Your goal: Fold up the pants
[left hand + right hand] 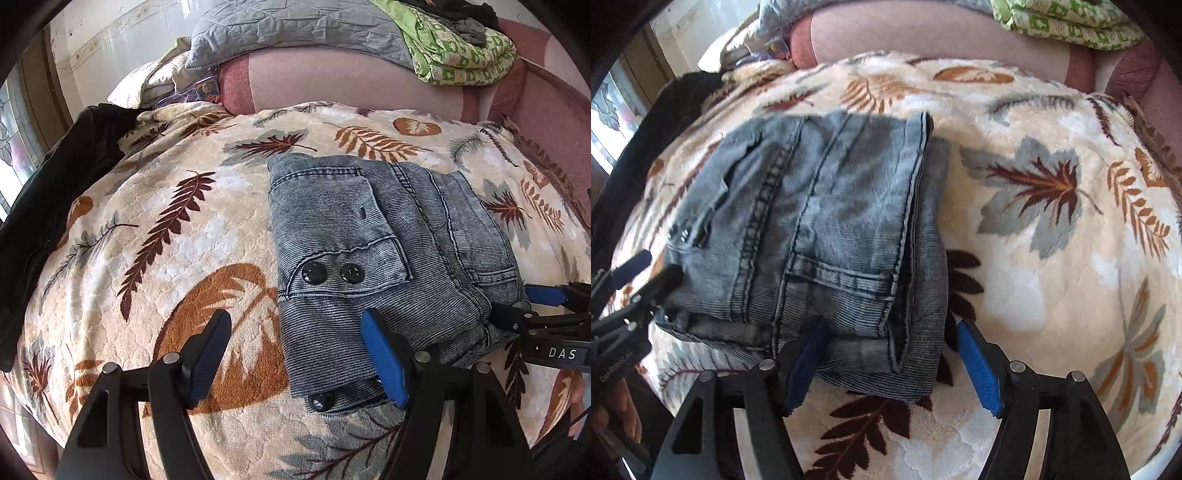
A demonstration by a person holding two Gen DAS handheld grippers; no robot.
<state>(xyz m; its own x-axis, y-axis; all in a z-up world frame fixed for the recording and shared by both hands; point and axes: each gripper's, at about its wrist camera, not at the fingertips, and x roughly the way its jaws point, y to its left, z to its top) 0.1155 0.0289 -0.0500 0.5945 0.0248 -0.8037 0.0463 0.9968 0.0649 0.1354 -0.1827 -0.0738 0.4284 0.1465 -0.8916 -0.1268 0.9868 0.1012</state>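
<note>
Left gripper [299,354]: I read its jaws as spread wide, holding nothing. Its right finger lies over the near left corner of the pants [373,251]; the left finger stands off them over the blanket [155,258].

Right gripper [886,358]: jaws also wide, empty. The near right corner of the pants [827,229] sits between its fingers, left finger on the denim, right finger just beside the folded edge.

The pants lie in a compact folded bundle on the leaf-print blanket covering the bed, toward its near edge. Grey-blue washed denim, ribbed look, several layers stacked. I count 2 dark buttons [332,274] on a flap on top and 1 more at the near hem. Seams and a belt loop show on the right side.
</note>
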